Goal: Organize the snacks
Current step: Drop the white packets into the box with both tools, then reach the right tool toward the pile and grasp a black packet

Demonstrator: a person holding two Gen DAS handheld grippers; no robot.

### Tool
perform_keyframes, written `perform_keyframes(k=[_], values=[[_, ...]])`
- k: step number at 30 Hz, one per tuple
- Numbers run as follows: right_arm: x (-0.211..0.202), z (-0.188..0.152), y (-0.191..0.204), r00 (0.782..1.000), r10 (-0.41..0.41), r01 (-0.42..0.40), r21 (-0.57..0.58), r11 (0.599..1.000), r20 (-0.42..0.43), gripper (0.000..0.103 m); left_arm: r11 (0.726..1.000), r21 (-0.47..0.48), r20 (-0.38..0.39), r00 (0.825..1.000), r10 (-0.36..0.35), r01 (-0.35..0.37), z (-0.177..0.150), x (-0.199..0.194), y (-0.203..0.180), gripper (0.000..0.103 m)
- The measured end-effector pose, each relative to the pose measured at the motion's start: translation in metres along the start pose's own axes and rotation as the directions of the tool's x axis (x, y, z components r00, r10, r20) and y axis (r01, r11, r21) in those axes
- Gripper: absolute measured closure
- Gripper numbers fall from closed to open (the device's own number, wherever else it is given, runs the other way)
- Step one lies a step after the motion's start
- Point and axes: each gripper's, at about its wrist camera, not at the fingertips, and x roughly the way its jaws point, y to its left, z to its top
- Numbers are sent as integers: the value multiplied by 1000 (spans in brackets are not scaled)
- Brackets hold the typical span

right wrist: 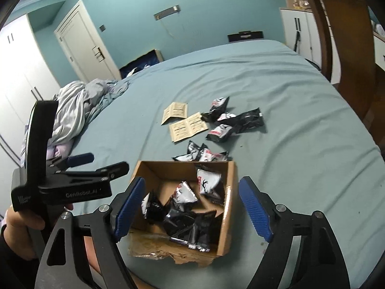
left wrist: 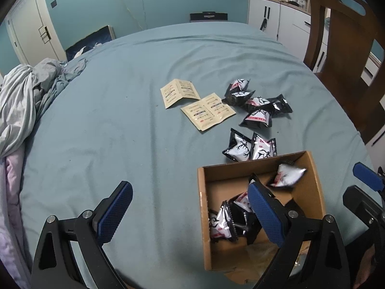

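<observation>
A brown cardboard box [left wrist: 204, 207] [right wrist: 229, 192] sits on the blue bed near me with several black-and-white snack packets inside [right wrist: 182, 216]. One packet [left wrist: 287, 175] looks blurred in mid-air over the box. More packets lie loose beyond the box [left wrist: 250, 147] and in a pile farther back [left wrist: 257, 106] [right wrist: 231, 122]. Two tan sachets [left wrist: 207, 113] [right wrist: 187, 127] lie to their left. My left gripper [left wrist: 190, 209] is open and empty, left of the box. My right gripper [right wrist: 192, 207] is open and empty, above the box.
The blue bedsheet [left wrist: 108, 120] covers the surface. Crumpled bedding [left wrist: 26, 91] lies at the left edge. A wooden chair [left wrist: 344, 48] and white cabinets [left wrist: 276, 16] stand at the right. The box's near flap is torn [right wrist: 192, 257].
</observation>
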Motion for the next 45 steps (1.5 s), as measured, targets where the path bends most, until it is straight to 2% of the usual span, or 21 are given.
perform_keyframes(k=[12, 19, 24, 28, 34, 43, 45], values=[[2, 13, -7, 997, -69, 69, 17, 997, -26, 23, 999, 31, -33, 999, -8, 9, -1, 2, -9, 5], [22, 38, -12, 986, -147, 143, -57, 988, -74, 23, 998, 63, -49, 999, -8, 11, 0, 5, -18, 5], [58, 64, -27, 971, -168, 159, -64, 985, -173, 22, 999, 32, 1, 999, -41, 41, 4, -6, -16, 5], [85, 90, -44, 960, -200, 192, -57, 980, -194, 22, 998, 9, 17, 998, -61, 60, 10, -9, -15, 5], [149, 120, -57, 937, -246, 222, -122, 967, -250, 22, 998, 12, -31, 997, -69, 69, 12, 9, -14, 5], [233, 133, -76, 903, -292, 239, -199, 950, -313, 22, 995, -29, -67, 993, -101, 99, 19, 24, -7, 5], [246, 134, -79, 902, -285, 232, -192, 953, -324, 22, 995, -30, -70, 993, -98, 96, 20, 26, -6, 5]])
